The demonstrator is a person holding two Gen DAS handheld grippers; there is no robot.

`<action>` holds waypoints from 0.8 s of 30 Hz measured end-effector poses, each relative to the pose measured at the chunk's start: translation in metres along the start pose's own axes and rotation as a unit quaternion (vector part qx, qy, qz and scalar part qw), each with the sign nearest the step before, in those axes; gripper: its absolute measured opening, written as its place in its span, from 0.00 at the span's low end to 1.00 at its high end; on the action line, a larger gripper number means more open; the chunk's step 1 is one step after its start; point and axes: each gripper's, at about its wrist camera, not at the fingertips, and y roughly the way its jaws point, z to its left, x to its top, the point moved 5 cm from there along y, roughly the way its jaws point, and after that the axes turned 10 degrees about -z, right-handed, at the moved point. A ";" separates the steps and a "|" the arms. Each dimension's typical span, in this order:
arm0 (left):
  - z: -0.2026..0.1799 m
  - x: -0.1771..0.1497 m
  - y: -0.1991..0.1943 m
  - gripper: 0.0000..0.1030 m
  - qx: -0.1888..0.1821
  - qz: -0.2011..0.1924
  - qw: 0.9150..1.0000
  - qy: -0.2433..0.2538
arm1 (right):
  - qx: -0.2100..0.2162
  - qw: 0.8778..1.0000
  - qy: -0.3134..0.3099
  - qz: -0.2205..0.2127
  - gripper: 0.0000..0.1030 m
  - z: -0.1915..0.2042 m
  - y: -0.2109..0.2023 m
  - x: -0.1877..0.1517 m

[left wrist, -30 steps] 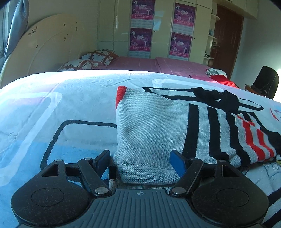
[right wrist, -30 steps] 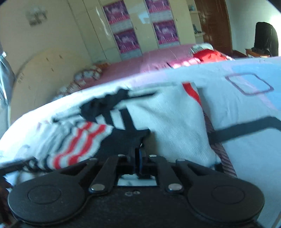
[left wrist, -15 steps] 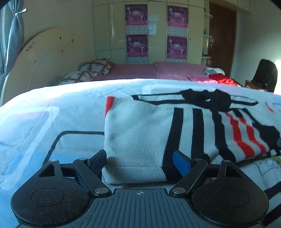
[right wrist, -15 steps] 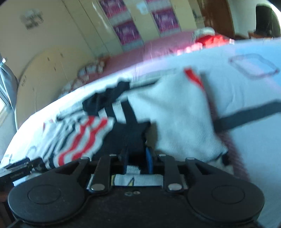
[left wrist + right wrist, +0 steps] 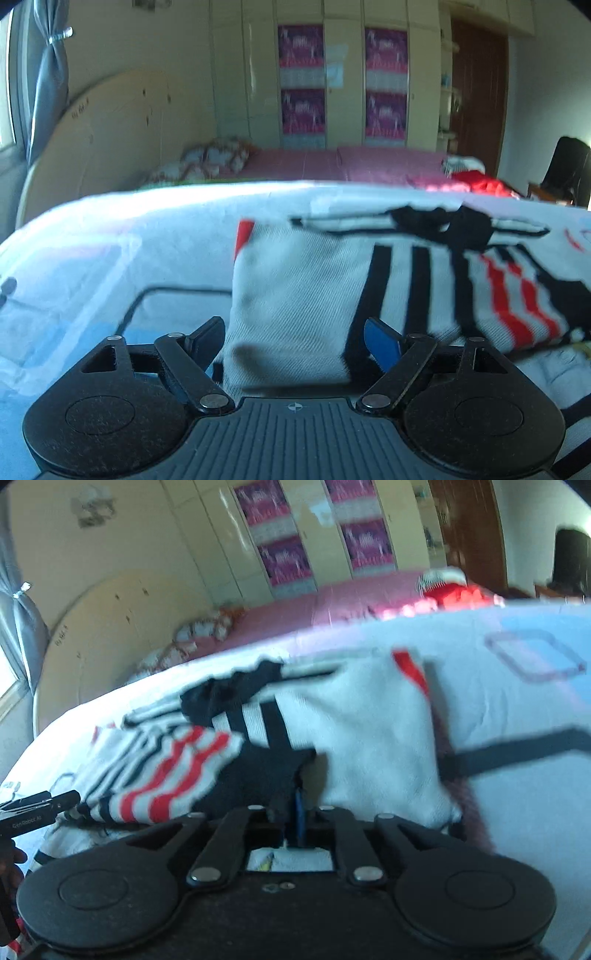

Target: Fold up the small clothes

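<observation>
A small grey knit sweater (image 5: 295,295) with black and red stripes lies partly folded on the bed. My left gripper (image 5: 293,338) is open, its fingers on either side of the sweater's near hem. In the right wrist view the same sweater (image 5: 369,738) shows its grey panel, with a striped sleeve (image 5: 166,775) to the left. My right gripper (image 5: 295,812) is shut on the sweater's black edge. The other gripper (image 5: 37,808) shows at the far left of that view.
The bed has a white and light-blue sheet (image 5: 92,266) with dark outlined shapes. Behind it are a pink bed (image 5: 332,166) with pillows (image 5: 214,158), a wardrobe with posters (image 5: 303,81), a red cloth (image 5: 480,181) and a black chair (image 5: 565,166).
The right gripper opened slightly half a second ago and is now shut again on the black edge. The left gripper has stayed open and pulled back and up a little.
</observation>
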 end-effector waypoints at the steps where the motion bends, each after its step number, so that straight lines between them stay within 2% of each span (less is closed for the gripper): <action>1: -0.004 0.000 0.002 0.80 -0.001 0.006 1.000 0.008 | 0.009 1.000 -0.002 -0.004 0.10 0.002 -0.001 0.002; 3: -0.011 -0.010 0.012 0.80 0.007 0.031 0.999 0.020 | 0.020 1.000 -0.008 -0.001 0.10 0.007 0.004 0.001; 5: -0.013 -0.014 0.016 0.80 0.018 0.027 0.999 0.020 | 0.008 0.999 -0.032 0.034 0.08 0.009 0.020 -0.010; 9: -0.014 -0.014 0.018 0.87 0.035 0.027 0.999 0.021 | 0.019 0.999 -0.031 0.025 0.07 0.004 0.023 -0.014; 12: -0.013 -0.010 0.016 0.88 0.040 0.041 0.998 0.023 | 0.023 0.999 -0.032 0.032 0.08 0.004 0.022 -0.011; 15: -0.019 -0.001 0.000 0.88 0.045 0.038 0.997 0.050 | 0.024 0.999 -0.030 0.031 0.24 0.003 0.010 -0.007; 24: -0.020 -0.004 -0.064 0.88 0.039 0.028 0.997 0.062 | 0.025 0.999 -0.018 0.031 0.24 -0.004 -0.035 -0.007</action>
